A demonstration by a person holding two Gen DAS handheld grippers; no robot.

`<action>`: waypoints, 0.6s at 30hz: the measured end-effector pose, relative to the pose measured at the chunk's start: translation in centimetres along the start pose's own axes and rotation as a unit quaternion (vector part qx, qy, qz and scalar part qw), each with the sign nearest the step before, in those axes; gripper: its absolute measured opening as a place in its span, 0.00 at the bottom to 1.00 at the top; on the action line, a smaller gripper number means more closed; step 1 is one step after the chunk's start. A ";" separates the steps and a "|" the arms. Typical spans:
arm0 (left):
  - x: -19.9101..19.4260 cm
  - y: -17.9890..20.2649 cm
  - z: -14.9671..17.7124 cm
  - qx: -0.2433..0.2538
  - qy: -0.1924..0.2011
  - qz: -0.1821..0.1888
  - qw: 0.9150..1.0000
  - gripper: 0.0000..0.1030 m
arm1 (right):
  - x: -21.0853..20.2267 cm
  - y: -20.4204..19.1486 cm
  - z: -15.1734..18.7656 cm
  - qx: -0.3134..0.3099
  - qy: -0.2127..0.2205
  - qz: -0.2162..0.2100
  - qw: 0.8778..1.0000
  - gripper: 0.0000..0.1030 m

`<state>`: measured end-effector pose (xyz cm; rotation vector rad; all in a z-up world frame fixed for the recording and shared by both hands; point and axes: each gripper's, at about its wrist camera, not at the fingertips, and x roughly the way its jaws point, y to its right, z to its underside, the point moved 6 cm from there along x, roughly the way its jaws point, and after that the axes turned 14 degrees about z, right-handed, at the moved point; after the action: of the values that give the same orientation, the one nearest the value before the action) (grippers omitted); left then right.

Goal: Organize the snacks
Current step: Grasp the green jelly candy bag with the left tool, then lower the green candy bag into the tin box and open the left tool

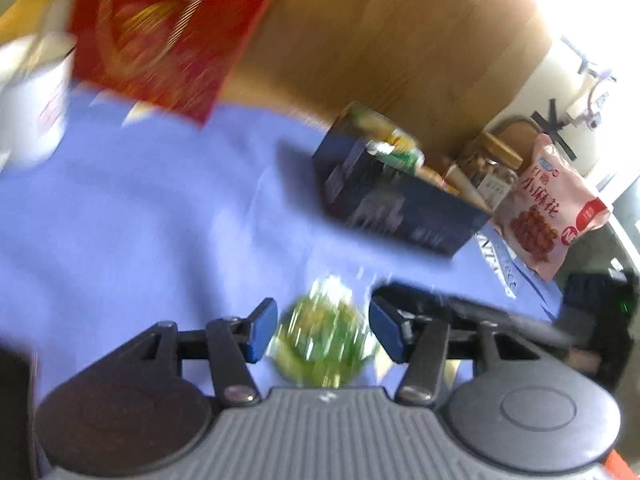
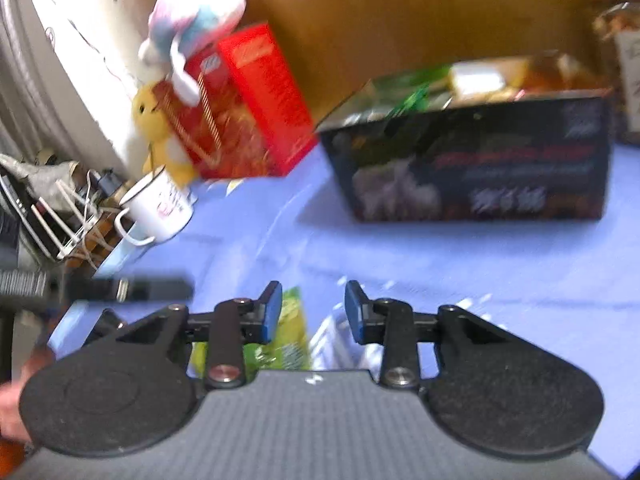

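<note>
A blue cloth [image 2: 500,280] covers the table, with a wooden panel [image 2: 400,20] rising behind it. A white enamel mug [image 2: 160,208] with a red print stands near the cloth's edge. Beside the mug sits a small yellow plush toy [image 2: 156,128], and above that a pale pink-and-blue one [image 2: 200,12], perhaps a soft animal, though blur hides its shape. A tangle of cables and wire [image 2: 60,208] lies just past the mug.

Both grippers angle down toward the blue cloth [image 1: 140,220]. The left gripper [image 1: 322,330] has parted jaws; the right gripper [image 2: 314,316] likewise.
</note>
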<state>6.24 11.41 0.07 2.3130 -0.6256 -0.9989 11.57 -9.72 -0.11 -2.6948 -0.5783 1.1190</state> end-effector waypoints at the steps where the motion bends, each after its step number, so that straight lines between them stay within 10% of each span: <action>1: -0.4 -0.5 1.0 -0.014 0.004 0.000 1.000 0.53 | 0.2 -0.3 0.3 -0.003 -0.004 0.004 1.000 0.31; 10: 3.9 -0.7 1.1 -0.061 -0.006 0.068 0.996 0.43 | -1.4 -0.1 2.6 0.012 -0.001 0.014 1.000 0.11; 13: 5.7 0.2 0.7 -0.048 -0.012 0.067 0.997 0.16 | -1.7 0.7 2.8 0.038 0.001 0.018 0.999 0.10; 18: 7.9 1.0 1.2 -0.071 -0.033 0.098 0.992 0.15 | -3.3 2.5 3.9 0.069 0.017 0.025 0.997 0.10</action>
<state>9.96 5.58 -4.05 2.0575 -0.7658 -0.9973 7.42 -13.30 -1.45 -2.6182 -0.4145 1.0804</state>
